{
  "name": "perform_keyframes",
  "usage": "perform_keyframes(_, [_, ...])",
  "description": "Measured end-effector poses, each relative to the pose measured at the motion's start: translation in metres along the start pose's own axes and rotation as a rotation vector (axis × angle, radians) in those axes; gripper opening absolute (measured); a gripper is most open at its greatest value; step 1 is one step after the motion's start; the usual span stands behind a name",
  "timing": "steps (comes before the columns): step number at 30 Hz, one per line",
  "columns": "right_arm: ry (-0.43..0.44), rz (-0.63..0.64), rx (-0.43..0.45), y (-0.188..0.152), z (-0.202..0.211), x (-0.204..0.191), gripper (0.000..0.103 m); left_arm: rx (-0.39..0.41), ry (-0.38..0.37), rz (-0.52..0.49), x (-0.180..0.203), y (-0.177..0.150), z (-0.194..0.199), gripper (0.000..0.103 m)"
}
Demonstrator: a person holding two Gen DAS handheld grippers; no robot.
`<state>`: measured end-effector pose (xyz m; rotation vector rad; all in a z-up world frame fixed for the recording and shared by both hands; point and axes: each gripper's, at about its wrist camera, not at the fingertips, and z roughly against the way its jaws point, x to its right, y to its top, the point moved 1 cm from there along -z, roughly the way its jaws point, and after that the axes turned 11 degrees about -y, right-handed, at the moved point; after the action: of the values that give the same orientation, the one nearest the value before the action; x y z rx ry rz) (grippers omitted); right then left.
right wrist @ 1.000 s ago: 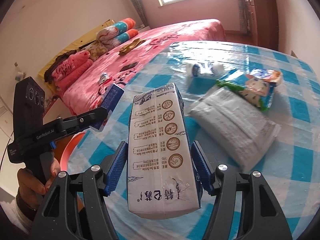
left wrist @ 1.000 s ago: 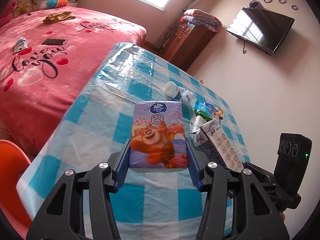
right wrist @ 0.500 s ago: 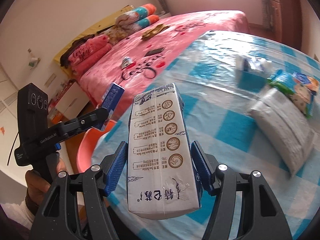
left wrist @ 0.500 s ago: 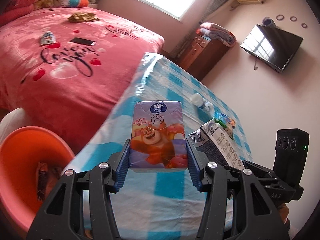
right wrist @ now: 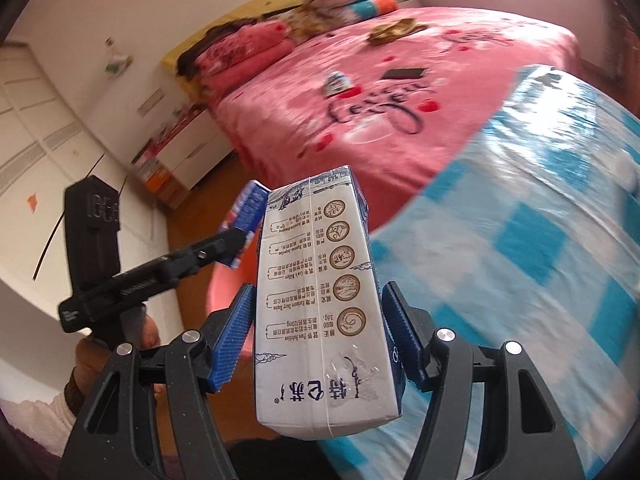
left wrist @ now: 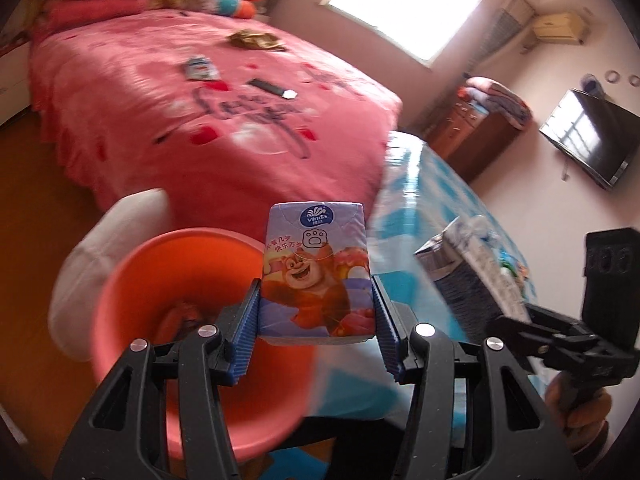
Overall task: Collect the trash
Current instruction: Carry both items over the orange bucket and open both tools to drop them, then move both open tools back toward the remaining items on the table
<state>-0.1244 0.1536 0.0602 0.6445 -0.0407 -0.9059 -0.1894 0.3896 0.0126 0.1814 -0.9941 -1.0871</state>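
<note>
Filling the far side beyond both grippers is the pink bed (left wrist: 208,120), and off to the right of the left gripper runs the blue-checked table (right wrist: 520,240). Below and just left of the left gripper (left wrist: 316,316) sits the orange basin (left wrist: 172,280), something dark lying inside it. That gripper's blue pads are clamped on the tissue pack (left wrist: 316,272), held up in the air over the basin's near rim. Over on its right, the right gripper (right wrist: 320,332) is squeezed tight on the milk carton (right wrist: 324,304), carried upright off the table's edge, the basin partly showing behind it.
</note>
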Motion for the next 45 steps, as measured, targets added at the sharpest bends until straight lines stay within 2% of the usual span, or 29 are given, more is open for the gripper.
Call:
perform_keyframes(4, [0.027, 0.053, -0.026, 0.009, -0.019, -0.028, 0.066, -0.004, 0.045, 0.046, -0.030, -0.006, 0.006, 0.053])
perform_keyframes(13, [0.052, 0.102, -0.085, 0.020, -0.059, -0.066, 0.066, -0.018, 0.114, 0.109, -0.070, -0.016, 0.003, 0.053])
perform_keyframes(15, [0.053, 0.092, -0.095, 0.021, -0.066, -0.068, 0.072, -0.024, 0.129, 0.121, -0.075, -0.019, 0.002, 0.054])
perform_keyframes(16, [0.048, 0.088, -0.091, 0.022, -0.067, -0.067, 0.077, -0.028, 0.143, 0.130, -0.079, -0.019, 0.002, 0.061])
perform_keyframes(18, [0.043, 0.076, -0.077, 0.022, -0.064, -0.067, 0.080, -0.024, 0.170, 0.135, -0.082, -0.020, 0.003, 0.072])
perform_keyframes(22, [0.013, 0.046, -0.027, 0.019, -0.049, -0.054, 0.082, -0.015, 0.218, 0.118, -0.083, -0.019, 0.005, 0.081])
perform_keyframes(25, [-0.020, 0.035, 0.018, 0.016, -0.033, -0.042, 0.089, -0.007, 0.217, 0.113, -0.079, -0.017, 0.006, 0.082])
perform_keyframes(28, [-0.061, 0.031, 0.050, 0.011, -0.021, -0.033, 0.089, -0.005, 0.214, 0.093, -0.071, -0.015, 0.003, 0.083])
perform_keyframes(33, [-0.107, 0.031, 0.090, 0.002, -0.003, -0.023, 0.090, -0.011, 0.168, 0.053, -0.048, -0.007, -0.004, 0.083])
perform_keyframes(45, [-0.152, -0.036, 0.191, -0.011, 0.044, 0.009, 0.091, 0.028, 0.062, -0.038, 0.011, 0.010, -0.005, 0.087])
